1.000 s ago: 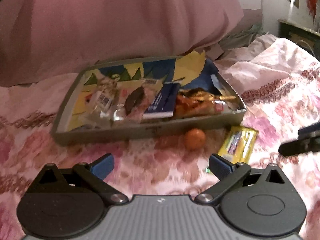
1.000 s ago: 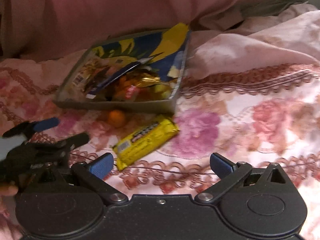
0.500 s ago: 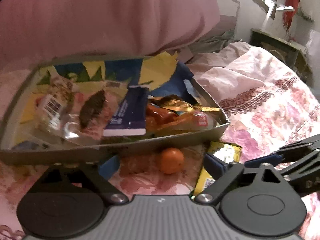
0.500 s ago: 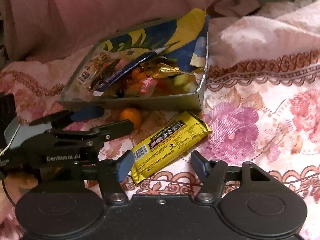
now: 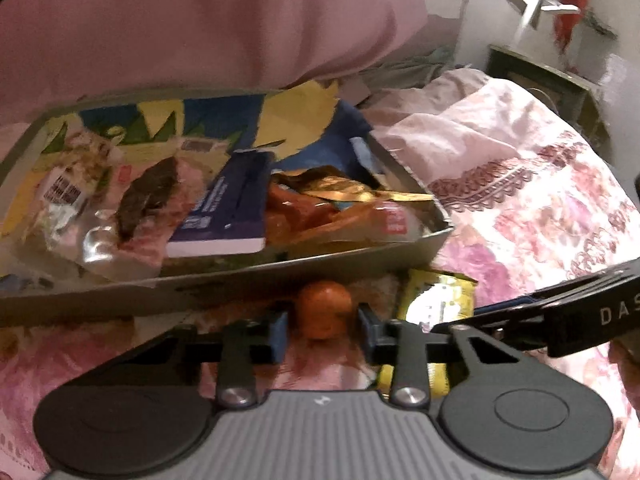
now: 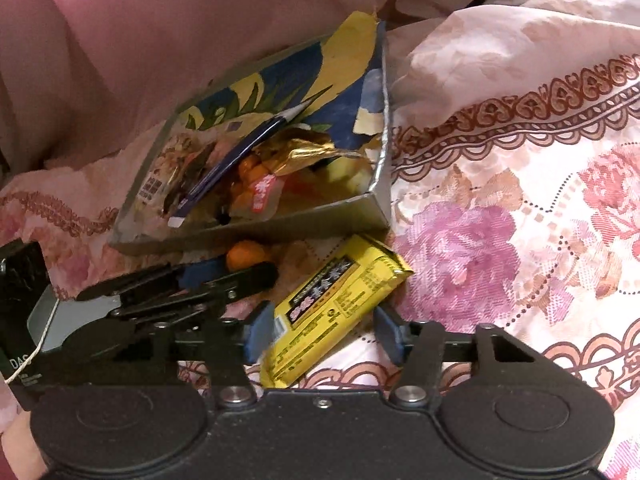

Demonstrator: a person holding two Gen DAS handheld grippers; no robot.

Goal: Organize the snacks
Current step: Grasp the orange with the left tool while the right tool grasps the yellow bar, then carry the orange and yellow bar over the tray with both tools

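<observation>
A bed takes up the whole scene, covered with a floral bedspread (image 6: 500, 208) in pink and cream with a scalloped brown border, and a big pink pillow (image 5: 208, 20) is banked up behind everything. On the spread sits a shallow grey cardboard tray (image 5: 224, 284), lined with blue and yellow paper and already crowded with snacks: a dark blue flat box (image 5: 230, 208) leaning across the middle, clear wrapped packets to its left, and orange and gold foil wrappers (image 5: 340, 204) toward the right corner.

Just outside the tray's near wall, on the bedspread, lies a yellow snack bar (image 6: 332, 308) with dark lettering, angled with its far end close to the tray's corner. The right tool (image 6: 322, 336) is down at this bar with its blue pads (image 6: 390, 334) spread on either side of the near end, close to the wrapper but not clearly pressing it.

Beside the bar, close against the tray wall, sits a small orange ball-shaped snack (image 5: 325, 310). The left tool (image 5: 323, 330) is right at it, its pads (image 5: 279, 332) part-way in, flanking the orange piece with narrow gaps still showing on both sides. The two tools sit side by side, nearly touching.
</observation>
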